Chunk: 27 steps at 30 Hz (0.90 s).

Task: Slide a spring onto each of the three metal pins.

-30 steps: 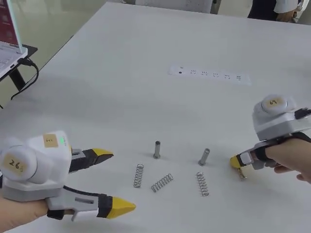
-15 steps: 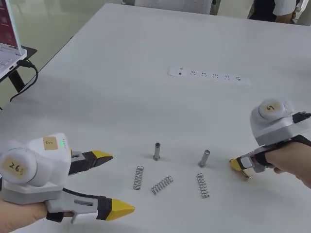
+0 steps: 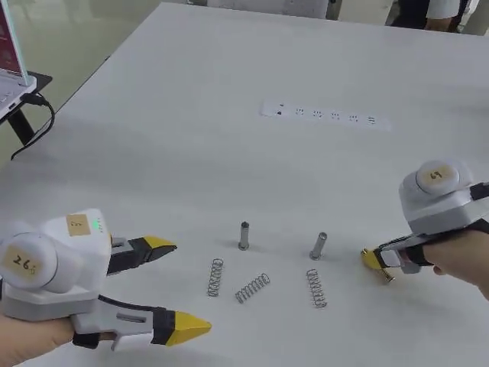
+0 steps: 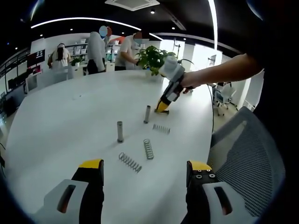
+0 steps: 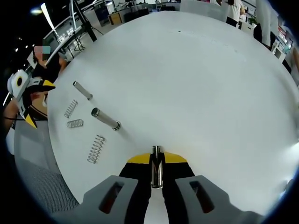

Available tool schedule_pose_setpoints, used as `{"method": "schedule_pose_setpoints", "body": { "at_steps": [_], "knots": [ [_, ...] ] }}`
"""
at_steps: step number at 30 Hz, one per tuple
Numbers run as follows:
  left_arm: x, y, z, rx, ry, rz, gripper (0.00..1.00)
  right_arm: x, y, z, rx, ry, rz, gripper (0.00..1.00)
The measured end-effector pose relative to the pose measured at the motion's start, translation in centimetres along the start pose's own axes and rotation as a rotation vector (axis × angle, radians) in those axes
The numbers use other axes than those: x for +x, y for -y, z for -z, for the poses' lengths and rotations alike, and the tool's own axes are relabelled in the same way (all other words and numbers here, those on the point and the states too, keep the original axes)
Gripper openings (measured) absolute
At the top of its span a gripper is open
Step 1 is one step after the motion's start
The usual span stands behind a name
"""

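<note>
Two metal pins stand upright on the white table, one (image 3: 244, 235) on the left and one (image 3: 318, 245) on the right. Three springs lie flat in front of them: left (image 3: 215, 277), middle (image 3: 253, 287), right (image 3: 316, 288). My right gripper (image 3: 374, 260) is shut on a third metal pin (image 5: 156, 170) and holds it at the table just right of the standing pins. My left gripper (image 3: 177, 287) is open with nothing between its fingers, left of the springs. Ahead of it lie the nearest spring (image 4: 130, 162) and a pin (image 4: 120, 131).
A white power strip (image 3: 325, 116) lies further back on the table (image 3: 191, 115). A laptop stand and cable (image 3: 30, 115) sit off the table's left edge. People stand at the far end of the room (image 4: 98, 46).
The right gripper's body has sunk slightly toward me while its tips stay at the same spot with the pin. The left gripper, the standing pins and the springs have not moved.
</note>
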State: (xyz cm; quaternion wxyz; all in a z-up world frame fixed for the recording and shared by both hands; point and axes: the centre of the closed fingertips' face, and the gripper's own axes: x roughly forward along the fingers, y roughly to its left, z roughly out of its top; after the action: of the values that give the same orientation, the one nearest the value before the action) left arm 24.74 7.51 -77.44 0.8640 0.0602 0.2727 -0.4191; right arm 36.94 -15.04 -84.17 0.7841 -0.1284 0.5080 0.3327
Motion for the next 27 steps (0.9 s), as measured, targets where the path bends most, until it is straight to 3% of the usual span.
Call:
{"method": "schedule_pose_setpoints", "body": {
  "at_steps": [27],
  "knots": [
    [0.4,0.4,-0.3,0.009,0.003,0.009,0.68,-2.4,-0.3,-1.2,-0.04,0.171,0.005,0.04]
  ]
}}
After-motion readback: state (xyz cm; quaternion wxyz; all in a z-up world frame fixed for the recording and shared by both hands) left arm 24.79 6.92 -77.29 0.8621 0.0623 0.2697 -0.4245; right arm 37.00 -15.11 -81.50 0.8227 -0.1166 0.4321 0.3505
